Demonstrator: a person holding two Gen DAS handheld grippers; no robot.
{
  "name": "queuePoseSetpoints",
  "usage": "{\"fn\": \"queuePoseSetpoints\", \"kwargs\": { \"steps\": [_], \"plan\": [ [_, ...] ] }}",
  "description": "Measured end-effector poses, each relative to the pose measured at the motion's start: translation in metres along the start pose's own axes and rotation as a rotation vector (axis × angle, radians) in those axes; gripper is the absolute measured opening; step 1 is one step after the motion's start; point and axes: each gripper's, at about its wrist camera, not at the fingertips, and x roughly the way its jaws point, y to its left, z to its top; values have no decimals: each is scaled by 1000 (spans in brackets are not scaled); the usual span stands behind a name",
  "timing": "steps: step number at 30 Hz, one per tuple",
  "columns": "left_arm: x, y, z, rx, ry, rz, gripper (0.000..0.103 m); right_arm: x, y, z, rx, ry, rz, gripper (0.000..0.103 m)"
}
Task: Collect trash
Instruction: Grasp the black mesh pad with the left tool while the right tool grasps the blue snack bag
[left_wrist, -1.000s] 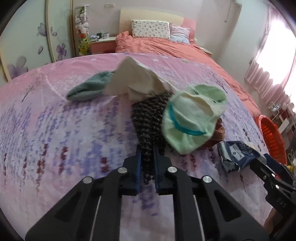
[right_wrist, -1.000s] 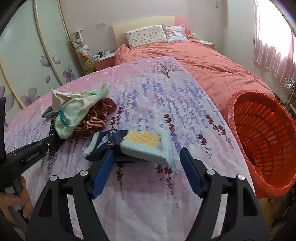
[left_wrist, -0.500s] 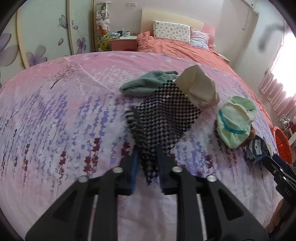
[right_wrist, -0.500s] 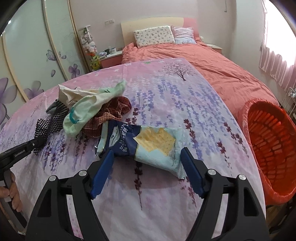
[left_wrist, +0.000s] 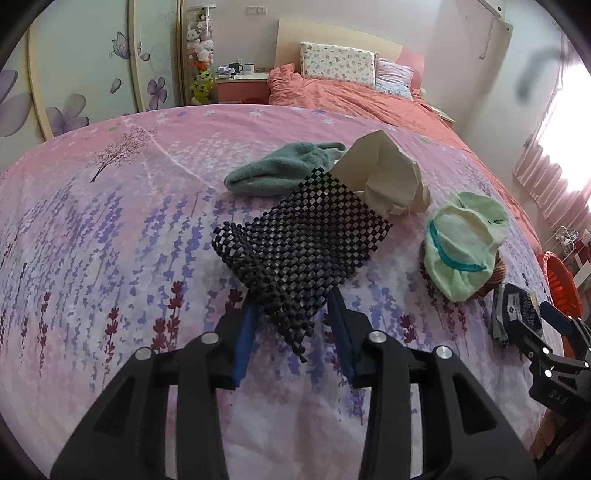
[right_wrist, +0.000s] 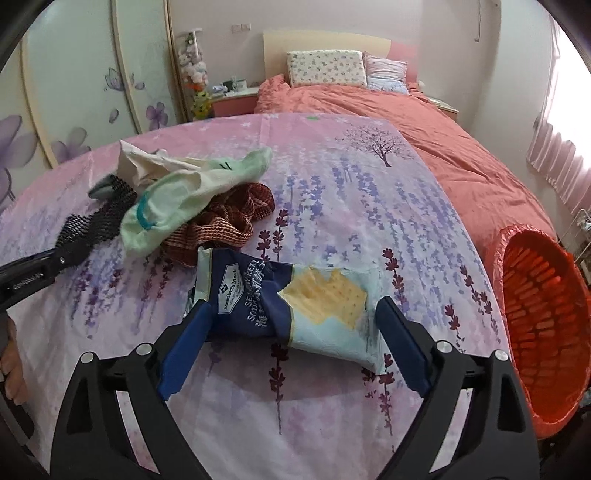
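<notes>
A black mesh mat (left_wrist: 301, 240) lies flat on the pink floral table cover. My left gripper (left_wrist: 293, 328) is open, its fingers either side of the mat's near corner. A blue and pale cracker wrapper (right_wrist: 284, 299) lies on the cover between the open fingers of my right gripper (right_wrist: 291, 332); I cannot tell if they touch it. The wrapper (left_wrist: 517, 310) and right gripper (left_wrist: 546, 325) also show at the right of the left wrist view. An orange basket (right_wrist: 543, 317) stands off the table's right edge.
A teal cloth (left_wrist: 280, 168), a cream cloth (left_wrist: 388, 173), a pale green cloth (left_wrist: 461, 243) and a red-brown woven cloth (right_wrist: 221, 221) lie bunched mid-table. A bed with an orange cover (right_wrist: 406, 118) and a wardrobe (right_wrist: 74, 92) stand behind.
My left gripper dragged the black mesh mat out from under the cloths toward the left, then opened and let it go. The right gripper edged closer around the wrapper.
</notes>
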Motion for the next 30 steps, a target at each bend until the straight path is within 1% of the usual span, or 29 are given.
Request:
{"fn": "queuePoseSetpoints", "kwargs": {
  "steps": [3,5,6,11,12,13,15,18,21,22,23,24,25,27,30],
  "plan": [
    [3,-2,2,-4,-1,-1,41,1,-1,0,4,2,-3,78],
    [3,-3,2,-2,-2,1,41,2,0,0,-2,9,11,68],
    [4,-4,2,-3,-2,1,41,2,2,0,-6,10,-6,64],
    [5,-2,3,-17,-2,-6,42,-1,-1,-2,1,5,3,55],
    [5,-2,4,-22,-2,-10,42,-1,0,-2,-5,3,-2,51],
    [6,-1,5,-27,-2,-13,43,-2,2,-3,-16,-1,8,39],
    [7,0,9,-35,-1,-21,46,-2,7,-3,-36,4,18,24],
    [12,-2,19,-34,-1,-19,49,-2,7,-3,-32,5,25,22],
    [21,-7,26,-21,4,3,49,-3,4,-3,-21,3,36,21],
    [23,-9,28,-13,3,13,43,-3,4,-3,-19,0,37,20],
    [25,-11,29,-1,-1,27,33,-4,2,-3,-15,-3,39,19],
    [26,-14,29,19,-2,32,11,-5,0,-2,-9,-6,45,18],
    [27,-15,30,28,1,9,5,-8,-2,-1,-2,-14,57,15],
    [24,-13,30,26,-7,-6,4,-14,-8,0,11,-34,72,14],
    [11,-11,27,33,-45,-12,4,-23,-15,1,28,-58,83,13]
  ]
}}
